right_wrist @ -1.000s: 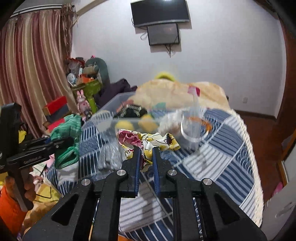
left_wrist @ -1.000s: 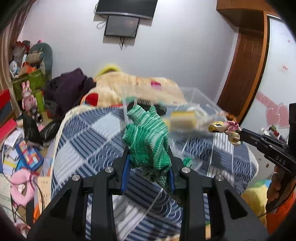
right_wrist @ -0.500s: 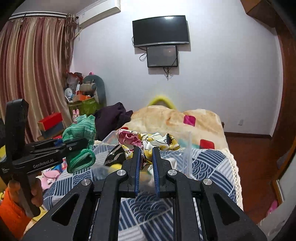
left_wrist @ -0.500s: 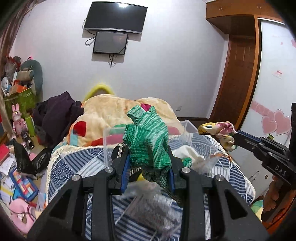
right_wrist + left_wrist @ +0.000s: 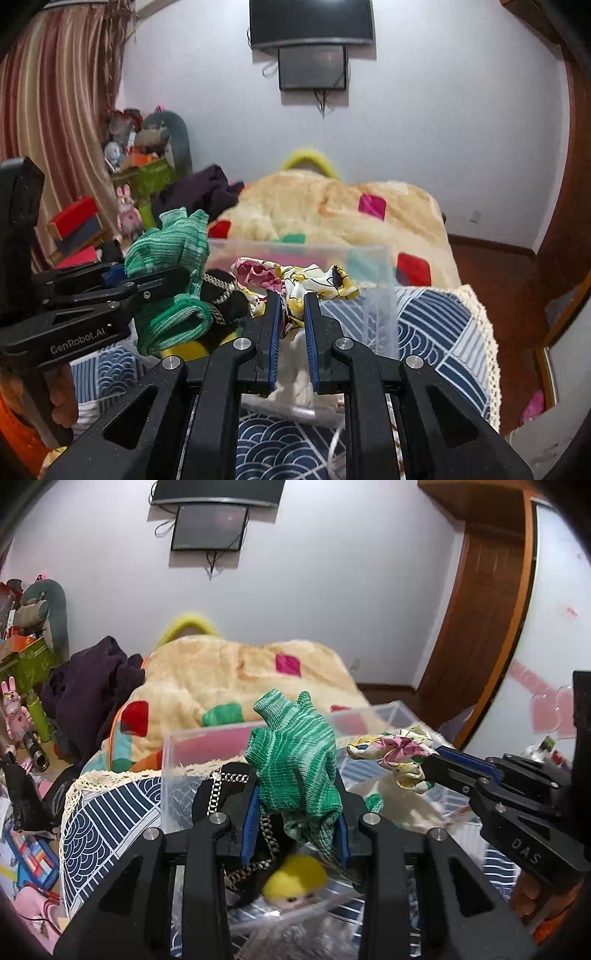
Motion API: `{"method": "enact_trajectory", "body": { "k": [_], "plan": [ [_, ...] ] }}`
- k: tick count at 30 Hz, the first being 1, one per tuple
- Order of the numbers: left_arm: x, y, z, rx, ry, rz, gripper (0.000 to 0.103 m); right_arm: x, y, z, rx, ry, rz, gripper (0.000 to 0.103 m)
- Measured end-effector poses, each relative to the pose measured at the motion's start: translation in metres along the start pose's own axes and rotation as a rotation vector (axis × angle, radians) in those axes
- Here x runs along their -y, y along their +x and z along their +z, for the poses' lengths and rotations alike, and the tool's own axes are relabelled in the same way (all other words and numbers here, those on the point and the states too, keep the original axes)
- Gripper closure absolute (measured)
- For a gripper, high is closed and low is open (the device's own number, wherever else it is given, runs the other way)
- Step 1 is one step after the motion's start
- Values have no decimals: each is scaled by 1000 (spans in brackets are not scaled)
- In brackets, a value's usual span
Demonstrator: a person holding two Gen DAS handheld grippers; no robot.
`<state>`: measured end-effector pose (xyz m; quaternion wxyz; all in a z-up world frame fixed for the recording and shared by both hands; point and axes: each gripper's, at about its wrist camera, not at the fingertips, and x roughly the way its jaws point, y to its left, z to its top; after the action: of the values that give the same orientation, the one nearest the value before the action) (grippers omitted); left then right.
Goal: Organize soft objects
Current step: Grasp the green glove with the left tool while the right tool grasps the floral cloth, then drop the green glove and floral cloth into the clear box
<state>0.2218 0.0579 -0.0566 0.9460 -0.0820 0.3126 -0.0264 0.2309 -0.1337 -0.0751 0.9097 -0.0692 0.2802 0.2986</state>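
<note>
My left gripper (image 5: 295,797) is shut on a green knitted glove (image 5: 295,760) and holds it over a clear plastic bin (image 5: 207,738) on the bed. The glove also shows in the right wrist view (image 5: 166,266). My right gripper (image 5: 290,306) is shut on a floral yellow-and-pink cloth (image 5: 295,277), also above the bin (image 5: 369,258); the cloth shows in the left wrist view (image 5: 395,749). Inside the bin lie a yellow-haired doll (image 5: 295,882), a black item with a chain (image 5: 221,786) and a white soft piece (image 5: 295,384).
The bin stands on a blue-and-white patterned bedspread (image 5: 436,325). Behind it lies a cream blanket with coloured patches (image 5: 229,679) and dark clothes (image 5: 88,686). Toys and boxes (image 5: 140,162) crowd the left by the curtain. A wooden door (image 5: 480,609) is at the right.
Both grippers have moved forward and down over the bin, each still holding its piece. The bin's inside has come into view under them.
</note>
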Motion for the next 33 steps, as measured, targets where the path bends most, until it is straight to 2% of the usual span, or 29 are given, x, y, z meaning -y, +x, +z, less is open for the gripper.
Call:
{"method": "enact_trajectory", "body": {
  "k": [7,10,12,14,19,21,23,26,29,33],
  "plan": [
    [-9,35,-6,-93,-26,11,69,8,17,-8,-79,15,-3,91],
    [-10,38,-8,-111,-34,12,62,12,17,-8,-99,19,-2,90],
    [-9,33,-9,-104,-34,10,48,12,12,-9,-98,19,2,84],
    [-10,23,-9,-84,-39,1,40,12,1,-11,-82,9,9,78],
    [-8,-6,-10,-34,-27,2,35,10,-21,-10,-25,5,23,69],
    [-7,-22,-12,-12,-17,7,27,9,-30,-10,-3,5,27,65],
    [-4,-38,-16,15,-2,16,23,7,-43,-12,24,4,42,57],
    [-1,-58,-27,36,15,19,15,-1,-57,-19,43,-9,73,51],
    [3,-71,-44,24,34,13,12,-12,-64,-32,32,-37,100,49],
    [5,-71,-73,-50,52,7,12,-19,-64,-48,8,-64,98,48]
  ]
}}
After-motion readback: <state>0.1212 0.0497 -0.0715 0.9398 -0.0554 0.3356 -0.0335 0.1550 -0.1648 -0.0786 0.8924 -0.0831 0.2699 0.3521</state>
